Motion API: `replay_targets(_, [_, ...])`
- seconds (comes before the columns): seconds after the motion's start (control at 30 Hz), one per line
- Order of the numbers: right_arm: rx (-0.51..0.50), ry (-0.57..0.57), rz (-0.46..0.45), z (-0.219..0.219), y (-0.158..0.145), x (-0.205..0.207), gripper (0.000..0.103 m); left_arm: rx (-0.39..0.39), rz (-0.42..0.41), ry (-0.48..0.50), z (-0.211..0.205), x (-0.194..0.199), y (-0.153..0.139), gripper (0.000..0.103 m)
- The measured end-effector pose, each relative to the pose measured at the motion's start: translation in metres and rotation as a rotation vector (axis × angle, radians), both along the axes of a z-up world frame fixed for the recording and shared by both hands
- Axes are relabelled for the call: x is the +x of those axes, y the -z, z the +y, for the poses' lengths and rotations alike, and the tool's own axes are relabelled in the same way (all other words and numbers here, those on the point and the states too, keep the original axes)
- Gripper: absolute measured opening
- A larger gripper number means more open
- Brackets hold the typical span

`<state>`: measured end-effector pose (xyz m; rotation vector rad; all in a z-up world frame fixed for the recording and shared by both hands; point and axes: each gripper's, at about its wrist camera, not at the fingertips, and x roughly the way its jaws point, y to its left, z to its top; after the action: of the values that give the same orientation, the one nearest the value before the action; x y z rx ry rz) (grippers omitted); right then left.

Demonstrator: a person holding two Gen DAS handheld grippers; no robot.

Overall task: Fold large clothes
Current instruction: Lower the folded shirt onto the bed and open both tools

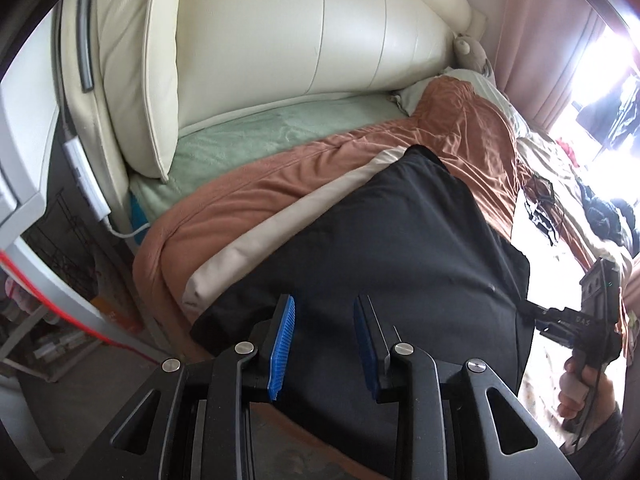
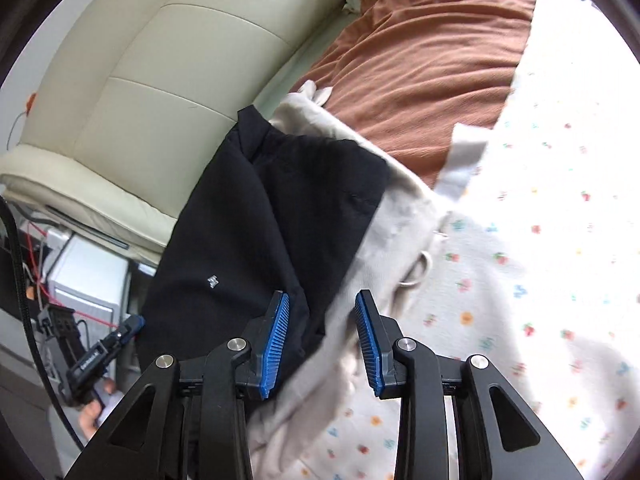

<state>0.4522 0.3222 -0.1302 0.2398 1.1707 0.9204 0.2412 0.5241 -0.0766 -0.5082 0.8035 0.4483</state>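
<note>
Left gripper hovered over a black, smooth-fabric garment on the bed, blue ribbed pads parted a little, nothing clamped between them. Beyond the jaws lay a beige cloth, then a rust-brown velvety blanket, a pale green sheet and a cream padded headboard. Right gripper stood likewise narrowly apart and empty, straddling the black garment's edge where it met the beige cloth. Right of the jaws spread a white flower-print sheet; far ahead, the rust-brown blanket.
</note>
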Motion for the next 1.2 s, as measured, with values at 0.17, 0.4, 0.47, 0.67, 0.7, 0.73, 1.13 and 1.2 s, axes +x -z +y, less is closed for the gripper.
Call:
replay_targets(0.17, [-0.023, 0.026, -0.026, -0.022, -0.018, -0.007, 0.032, -0.003, 0.012, 0.01, -0.018, -0.01, 0.004, 0.033])
replay_targets(0.4, [-0.023, 0.011, -0.089, -0.044, -0.051, -0.027, 0.033, 0.01, 0.008, 0.006, -0.049, -0.028, -0.005, 0.043])
replay_targets(0.47, [-0.023, 0.007, -0.11, -0.053, -0.062, -0.035, 0.035, 0.013, -0.002, 0.008, -0.057, -0.031, -0.01, 0.06])
replay_targets(0.67, [-0.034, 0.011, -0.166, -0.082, -0.089, -0.051, 0.05, 0.027, -0.024, 0.002, -0.084, -0.043, -0.029, 0.074])
replay_targets(0.7, [-0.039, 0.014, -0.175, -0.088, -0.092, -0.053, 0.055, 0.032, -0.024, 0.003, -0.088, -0.045, -0.033, 0.076])
replay_targets(0.73, [-0.043, 0.017, -0.189, -0.094, -0.096, -0.057, 0.059, 0.04, -0.025, 0.001, -0.094, -0.046, -0.037, 0.08])
replay_targets(1.13, [-0.081, 0.1, -0.333, -0.17, -0.14, -0.094, 0.102, 0.146, -0.104, 0.009, -0.164, -0.069, -0.086, 0.1])
replay_targets(1.2, [-0.073, 0.102, -0.347, -0.18, -0.146, -0.101, 0.102, 0.159, -0.125, 0.018, -0.177, -0.075, -0.095, 0.102])
